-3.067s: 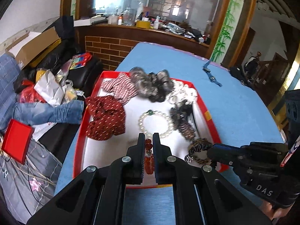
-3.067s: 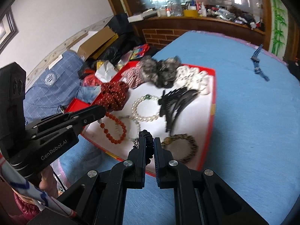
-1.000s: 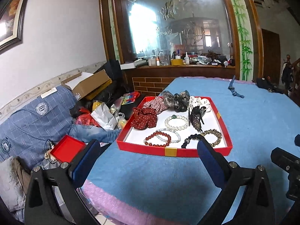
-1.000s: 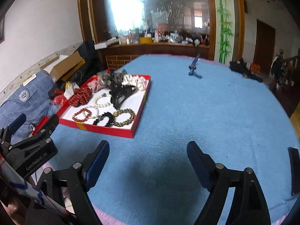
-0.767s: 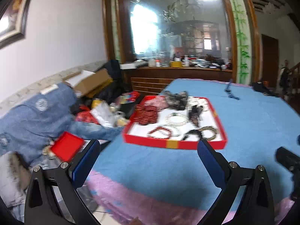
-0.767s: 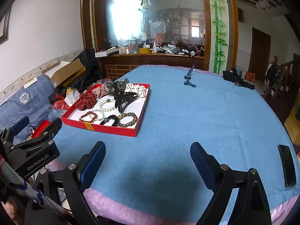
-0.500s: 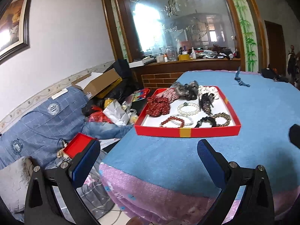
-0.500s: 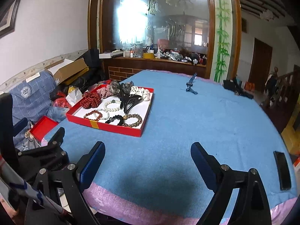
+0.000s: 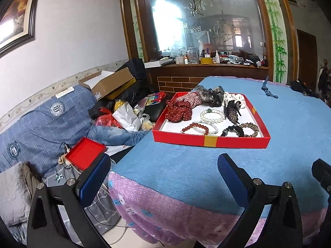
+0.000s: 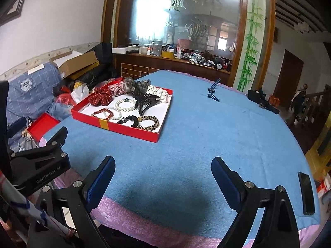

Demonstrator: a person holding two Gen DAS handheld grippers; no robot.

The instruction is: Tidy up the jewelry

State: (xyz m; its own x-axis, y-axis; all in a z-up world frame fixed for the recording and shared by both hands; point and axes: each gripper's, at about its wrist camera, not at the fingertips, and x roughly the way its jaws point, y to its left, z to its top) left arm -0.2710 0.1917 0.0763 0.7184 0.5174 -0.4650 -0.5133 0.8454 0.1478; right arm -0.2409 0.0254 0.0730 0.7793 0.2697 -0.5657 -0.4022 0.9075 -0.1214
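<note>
Both grippers hang spread wide w/ nothing between their blue pads, well back from the jewelry. Left gripper (image 9: 163, 175) sits over the near edge of the counter (image 9: 289, 128), which is covered by a blue cloth w/ a pink hem; right gripper (image 10: 163, 175) hovers above bare blue cloth, touching nothing. In the right wrist view the left gripper's black body shows at lower left.

Red tray (image 9: 209, 141), white-lined w/ a yellow band on its front wall, rests on the counter's far left part. Inside: red bead bracelet (image 9: 195, 127) at front left, overlapping a pale bead bracelet (image 9: 213, 128); white pearl bracelet (image 9: 213, 116) w/ one green bead behind them; black bracelet (image 9: 232, 130) touching a brown-gold bracelet (image 9: 251, 129) at front right. Dark hair claw (image 10: 148, 101) lies mid-tray. Along the back: red dotted scrunchie (image 9: 179, 111), red-check scrunchie (image 9: 191, 100), grey and black scrunchies, white spotted one.

A blue strap (image 10: 213, 92) lies on the cloth beyond the tray, well apart.
</note>
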